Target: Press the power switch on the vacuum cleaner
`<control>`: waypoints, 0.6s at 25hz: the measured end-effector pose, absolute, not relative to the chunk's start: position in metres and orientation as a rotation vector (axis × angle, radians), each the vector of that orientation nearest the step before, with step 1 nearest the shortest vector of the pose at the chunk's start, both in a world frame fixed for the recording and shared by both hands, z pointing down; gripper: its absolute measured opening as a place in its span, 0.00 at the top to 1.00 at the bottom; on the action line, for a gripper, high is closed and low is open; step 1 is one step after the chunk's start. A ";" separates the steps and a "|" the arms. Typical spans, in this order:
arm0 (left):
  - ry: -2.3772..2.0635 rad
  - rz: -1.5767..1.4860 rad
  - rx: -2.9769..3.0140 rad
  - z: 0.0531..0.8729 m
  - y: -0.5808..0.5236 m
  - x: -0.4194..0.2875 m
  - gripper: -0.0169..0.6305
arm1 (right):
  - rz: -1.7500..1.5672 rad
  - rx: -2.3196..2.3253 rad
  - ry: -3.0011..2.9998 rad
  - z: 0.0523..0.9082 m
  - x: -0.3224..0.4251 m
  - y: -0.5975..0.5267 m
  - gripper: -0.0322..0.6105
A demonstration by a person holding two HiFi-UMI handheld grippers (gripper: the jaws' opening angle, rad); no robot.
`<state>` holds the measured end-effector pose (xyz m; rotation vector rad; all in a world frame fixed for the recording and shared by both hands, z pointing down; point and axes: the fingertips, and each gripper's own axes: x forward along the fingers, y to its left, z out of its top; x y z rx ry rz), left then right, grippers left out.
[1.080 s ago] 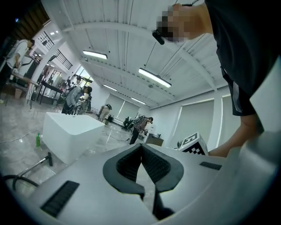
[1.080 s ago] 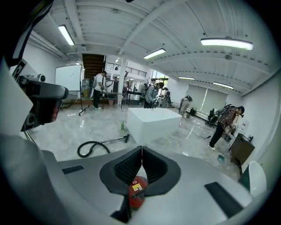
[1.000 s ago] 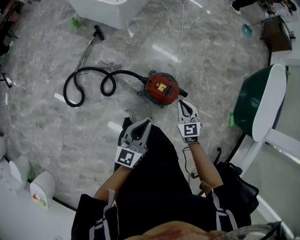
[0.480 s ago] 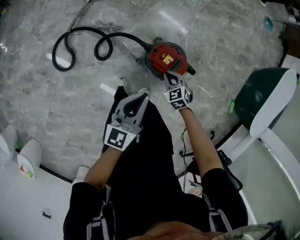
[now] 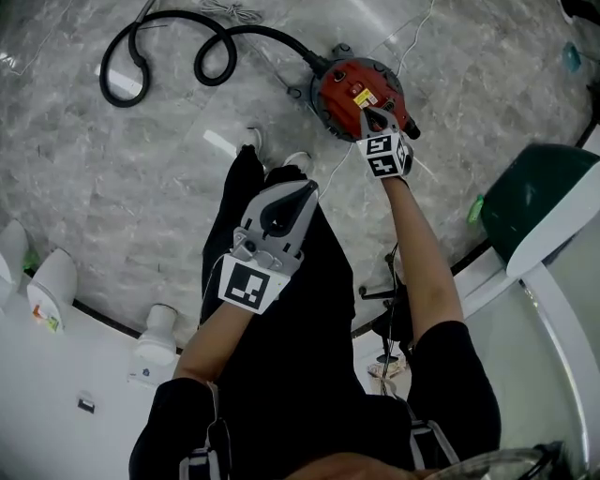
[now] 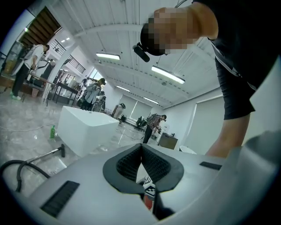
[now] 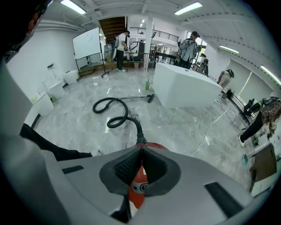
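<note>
The red round vacuum cleaner [image 5: 349, 89] sits on the grey marble floor, its black hose [image 5: 169, 42] curling away to the left. My right gripper [image 5: 368, 112] is shut, and its tips rest over the near right part of the red top, beside a yellow label [image 5: 360, 97]. In the right gripper view the shut jaws [image 7: 141, 148] point down at the red body [image 7: 134, 193], where a small round fitting [image 7: 141, 187] shows in the gap. My left gripper [image 5: 307, 190] is shut and empty, held over the person's dark trouser leg, well short of the vacuum.
A green and white chair [image 5: 539, 202] stands close on the right. White bins [image 5: 52, 281] stand at the left. Thin white cables [image 5: 417, 28] cross the floor past the vacuum. A white counter [image 7: 184, 90], the vacuum wand [image 7: 131, 97] and people stand farther off.
My right gripper has reached forward from beside the vacuum to over its red top. The person has leaned in. The left gripper has stayed over the leg.
</note>
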<state>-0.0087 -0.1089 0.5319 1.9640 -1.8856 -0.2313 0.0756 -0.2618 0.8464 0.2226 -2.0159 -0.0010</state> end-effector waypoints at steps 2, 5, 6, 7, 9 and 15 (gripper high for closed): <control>-1.883 -0.246 1.958 0.539 -0.110 -0.007 0.95 | -0.009 0.202 -1.996 0.863 0.073 -0.268 0.92; -1.899 -0.286 1.938 0.548 -0.110 -0.012 0.95 | -0.003 0.166 -1.960 0.892 0.068 -0.275 0.92; -1.896 -0.291 1.933 0.551 -0.110 -0.014 0.95 | 0.002 0.147 -1.946 0.902 0.066 -0.276 0.92; -1.882 -0.291 1.934 0.555 -0.110 -0.015 0.95 | 0.004 0.128 -1.931 0.911 0.063 -0.277 0.92; -1.836 -0.278 1.948 0.563 -0.109 -0.011 0.95 | -0.004 0.101 -1.896 0.927 0.058 -0.278 0.92; -1.778 -0.286 1.931 0.579 -0.106 -0.007 0.95 | 0.013 0.087 -1.847 0.959 0.053 -0.282 0.92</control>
